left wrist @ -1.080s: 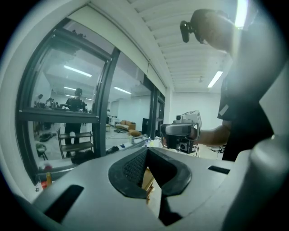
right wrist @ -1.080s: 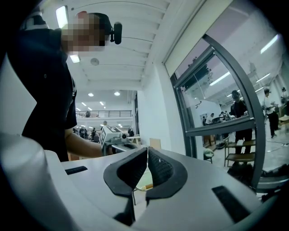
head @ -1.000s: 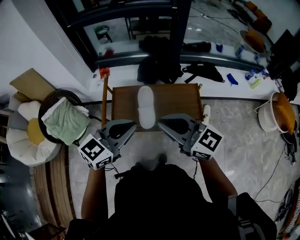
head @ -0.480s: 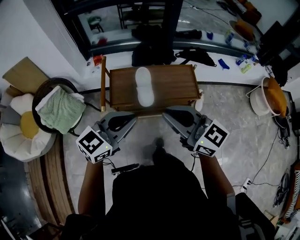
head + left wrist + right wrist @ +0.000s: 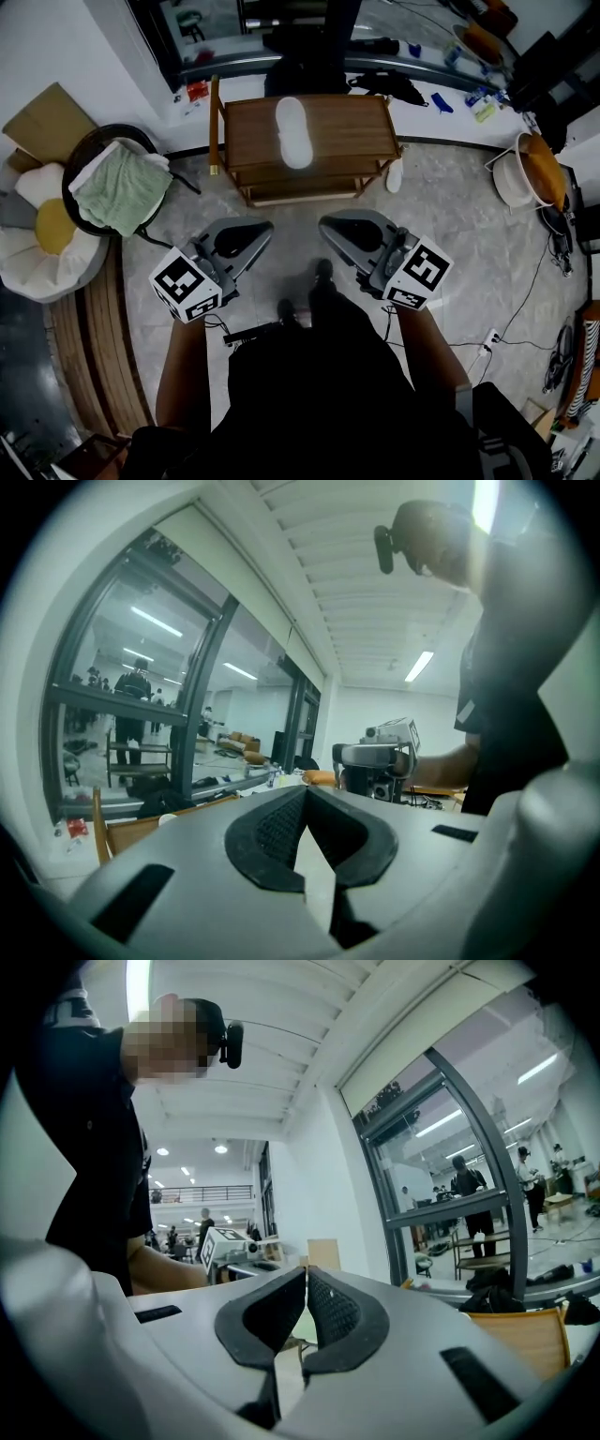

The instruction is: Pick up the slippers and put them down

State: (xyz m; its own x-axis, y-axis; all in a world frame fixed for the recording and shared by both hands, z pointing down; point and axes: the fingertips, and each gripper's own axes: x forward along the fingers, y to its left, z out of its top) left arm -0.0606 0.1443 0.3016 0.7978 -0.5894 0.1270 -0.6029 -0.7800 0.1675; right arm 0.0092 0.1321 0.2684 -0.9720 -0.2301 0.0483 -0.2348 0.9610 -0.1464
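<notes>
A white slipper (image 5: 293, 131) lies lengthwise on the wooden table (image 5: 356, 122) at the top of the head view. A second white slipper (image 5: 395, 174) leans on the floor by the table's right leg. Both grippers hover over the grey floor, well short of the table. My left gripper (image 5: 266, 226) is shut with nothing in it, and its dark pads (image 5: 272, 829) meet at the tip. My right gripper (image 5: 324, 223) is shut and empty too, pads (image 5: 333, 1312) together. The two grippers point towards each other and the table.
A round chair with a green cloth (image 5: 117, 192) and a flower-shaped cushion (image 5: 37, 234) stand at the left. A white basin (image 5: 525, 178) sits at the right, with cables on the floor near it. Black bags (image 5: 300, 75) lie behind the table by the glass wall.
Both grippers have drawn back from the table, which now sits farther up in the head view. The slipper on the table has stayed put, and both grippers stayed shut.
</notes>
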